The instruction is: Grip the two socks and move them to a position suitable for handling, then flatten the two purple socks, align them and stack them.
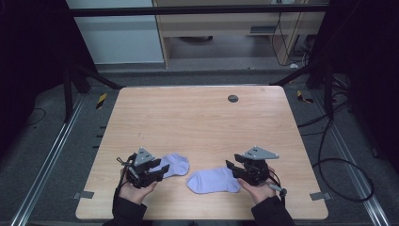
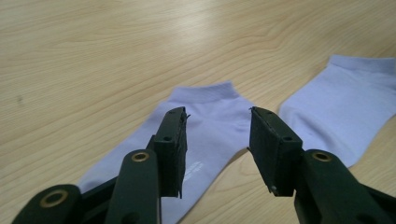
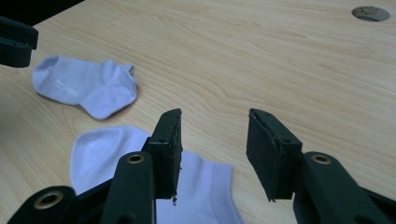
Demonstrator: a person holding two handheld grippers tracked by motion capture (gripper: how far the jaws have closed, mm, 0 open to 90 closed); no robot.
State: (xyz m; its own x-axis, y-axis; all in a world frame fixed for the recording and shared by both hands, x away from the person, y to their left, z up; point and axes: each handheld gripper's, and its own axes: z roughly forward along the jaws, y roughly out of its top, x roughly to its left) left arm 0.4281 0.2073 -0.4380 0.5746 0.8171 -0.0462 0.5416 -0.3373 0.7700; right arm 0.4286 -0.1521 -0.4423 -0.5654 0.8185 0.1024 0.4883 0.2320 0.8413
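L tongs [image 1: 160, 170] & R tongs [image 1: 231, 168] both agape, each above own lilac sock [image 1: 175, 164], [image 1: 214, 180], on desk [image 1: 197, 117]

Table [image 1: 202, 117]: light wood-grain top, round grommet hole [image 1: 233, 98] near far edge; two pale lilac ankle socks lying flat near front edge, left sock [image 1: 175, 164] and right sock [image 1: 213, 180] just apart.

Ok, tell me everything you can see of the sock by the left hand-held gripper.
The left sock is a pale lilac ankle sock of soft knit, lying flat on the wooden table, clear of the second sock. It has a ribbed cuff and faint white print. The left hand-held gripper hovers open above it.
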